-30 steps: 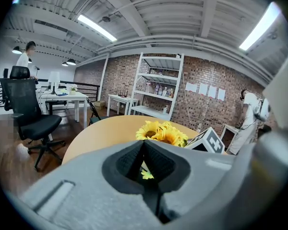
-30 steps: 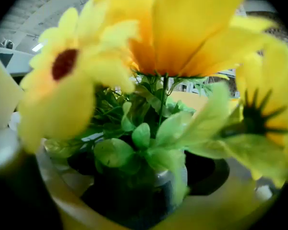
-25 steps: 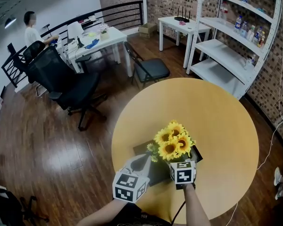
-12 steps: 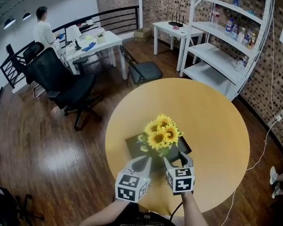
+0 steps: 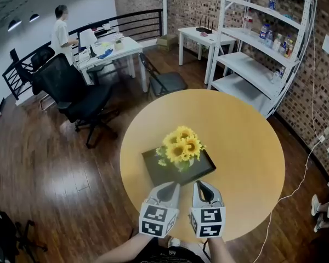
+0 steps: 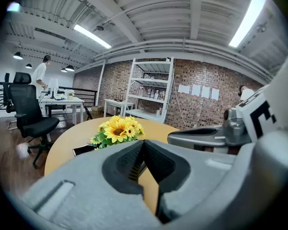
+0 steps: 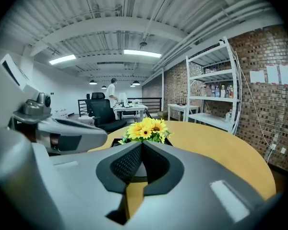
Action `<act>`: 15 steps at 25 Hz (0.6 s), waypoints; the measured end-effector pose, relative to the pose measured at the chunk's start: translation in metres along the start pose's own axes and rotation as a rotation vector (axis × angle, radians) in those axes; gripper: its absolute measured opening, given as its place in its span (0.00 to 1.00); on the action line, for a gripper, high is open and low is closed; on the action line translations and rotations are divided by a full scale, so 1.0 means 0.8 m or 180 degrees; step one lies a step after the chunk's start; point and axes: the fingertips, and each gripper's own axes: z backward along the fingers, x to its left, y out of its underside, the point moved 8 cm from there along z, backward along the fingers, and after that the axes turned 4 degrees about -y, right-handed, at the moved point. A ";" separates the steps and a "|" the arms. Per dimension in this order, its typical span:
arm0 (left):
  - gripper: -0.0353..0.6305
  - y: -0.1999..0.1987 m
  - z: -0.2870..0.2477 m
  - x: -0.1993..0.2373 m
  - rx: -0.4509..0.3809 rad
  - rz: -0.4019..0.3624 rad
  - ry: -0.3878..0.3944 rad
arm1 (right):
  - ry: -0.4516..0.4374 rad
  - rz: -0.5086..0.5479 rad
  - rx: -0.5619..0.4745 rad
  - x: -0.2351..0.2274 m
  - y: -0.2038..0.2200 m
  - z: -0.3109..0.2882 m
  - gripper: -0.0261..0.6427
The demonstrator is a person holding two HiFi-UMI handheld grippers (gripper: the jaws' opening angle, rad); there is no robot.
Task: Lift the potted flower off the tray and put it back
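Note:
The potted flower [image 5: 180,144], a bunch of yellow sunflowers with green leaves, stands on the black tray [image 5: 158,174] near the middle of the round yellow table [image 5: 241,141]. Both grippers hover side by side at the table's near edge, clear of the tray. My left gripper [image 5: 174,186] is shut with nothing in it, and my right gripper [image 5: 199,184] is shut and empty too. In the left gripper view the flower [image 6: 116,130] and tray [image 6: 81,150] lie beyond the shut left gripper [image 6: 143,143]. In the right gripper view the flower [image 7: 146,128] stands straight ahead of the shut right gripper [image 7: 142,144].
A black office chair [image 5: 77,95] and a folding chair [image 5: 164,81] stand beyond the table. A person [image 5: 60,32] is at a white desk [image 5: 107,51] far left. White shelves [image 5: 252,48] with bottles line the brick wall on the right. A cable [image 5: 301,179] trails on the floor.
Both grippers have drawn back from the pot toward the table's near edge. The right gripper's jaws, open by the tray half a second ago, have shut empty. The flower stays on the tray.

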 end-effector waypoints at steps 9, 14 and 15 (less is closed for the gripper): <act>0.06 0.003 0.016 -0.034 -0.0060 -0.0057 -0.0019 | -0.0150 -0.0022 -0.0122 0.009 0.004 0.040 0.04; 0.06 0.006 0.015 -0.044 -0.0074 -0.0055 -0.0029 | -0.0175 -0.0005 -0.0125 0.004 0.010 0.047 0.04; 0.06 0.007 0.014 -0.045 -0.0076 -0.0053 -0.0033 | -0.0180 -0.0002 -0.0120 0.003 0.011 0.047 0.04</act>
